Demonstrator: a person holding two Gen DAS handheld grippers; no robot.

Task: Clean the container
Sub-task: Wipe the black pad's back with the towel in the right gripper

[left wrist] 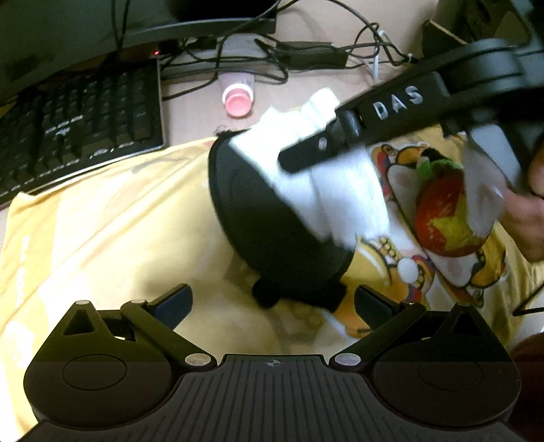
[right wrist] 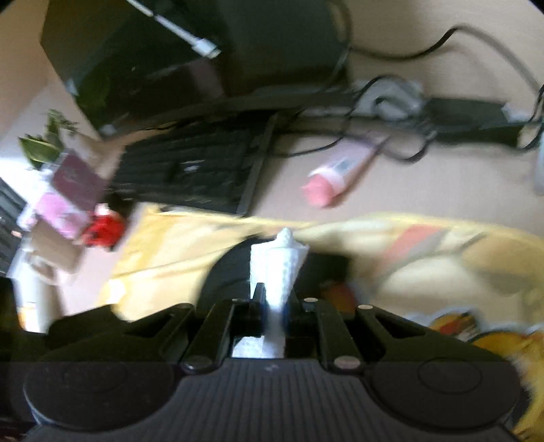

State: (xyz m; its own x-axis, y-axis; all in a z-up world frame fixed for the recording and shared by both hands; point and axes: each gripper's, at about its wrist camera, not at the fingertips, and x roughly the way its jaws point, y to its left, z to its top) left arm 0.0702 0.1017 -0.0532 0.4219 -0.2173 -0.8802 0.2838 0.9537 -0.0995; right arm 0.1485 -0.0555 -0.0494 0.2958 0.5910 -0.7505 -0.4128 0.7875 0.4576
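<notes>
A black round container (left wrist: 272,231) lies tilted on a yellow printed cloth (left wrist: 112,238). My left gripper (left wrist: 272,302) is open, its fingers either side of the container's near edge, not touching it. My right gripper (left wrist: 306,149) reaches in from the upper right and is shut on a white paper towel (left wrist: 326,190) that lies over the container's top. In the right wrist view the towel (right wrist: 282,268) stands pinched between the shut fingers (right wrist: 258,299), over the dark container (right wrist: 231,272). That view is blurred.
A black keyboard (left wrist: 78,122) lies at the back left. A pink-capped tube (left wrist: 238,98) lies behind the container among cables (left wrist: 306,54). A monitor base (left wrist: 163,30) stands behind. A red and yellow print (left wrist: 442,217) marks the cloth at right.
</notes>
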